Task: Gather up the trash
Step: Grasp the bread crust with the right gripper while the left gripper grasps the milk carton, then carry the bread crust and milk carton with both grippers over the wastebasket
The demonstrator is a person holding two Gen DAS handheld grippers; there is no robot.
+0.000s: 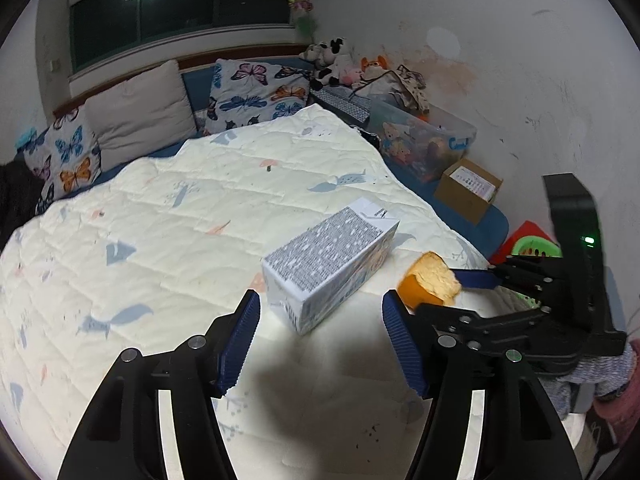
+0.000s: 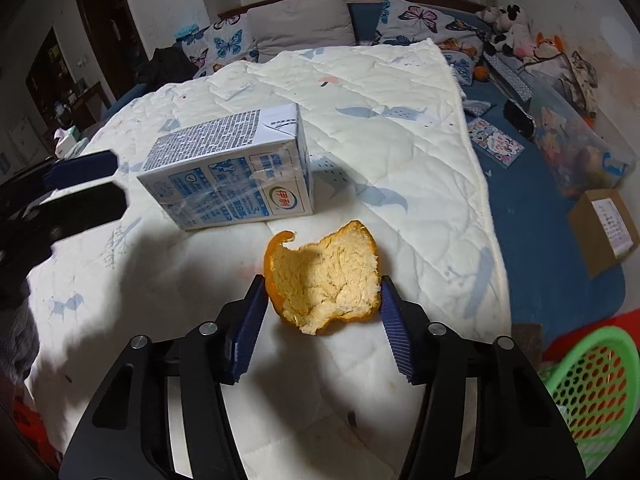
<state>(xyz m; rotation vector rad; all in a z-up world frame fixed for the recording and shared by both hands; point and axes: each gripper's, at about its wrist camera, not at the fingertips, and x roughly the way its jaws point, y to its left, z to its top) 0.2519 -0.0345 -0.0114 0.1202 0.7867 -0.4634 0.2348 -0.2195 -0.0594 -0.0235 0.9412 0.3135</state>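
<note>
Right wrist view looks down on the peel (image 2: 324,280), a curved piece of orange skin lying on the quilt (image 2: 380,140) with its pale inner side up. It sits between the two pads of the right claw (image 2: 322,300); both pads touch its edges, so this claw is closed on the peel. Just beyond the peel lies the carton (image 2: 228,172) on its side, long axis running from the near left to the far right, its folded top pointing to the far right. On the far side of the carton the quilt is bare up to the pillows (image 2: 300,20). Right of the peel the quilt edge is near, and past it a green basket (image 2: 592,384) stands low. From the left wrist view, the left claw (image 1: 320,316) stands wide apart and holds nothing, with the near end of the carton (image 1: 332,264) just ahead of its pads.
</note>
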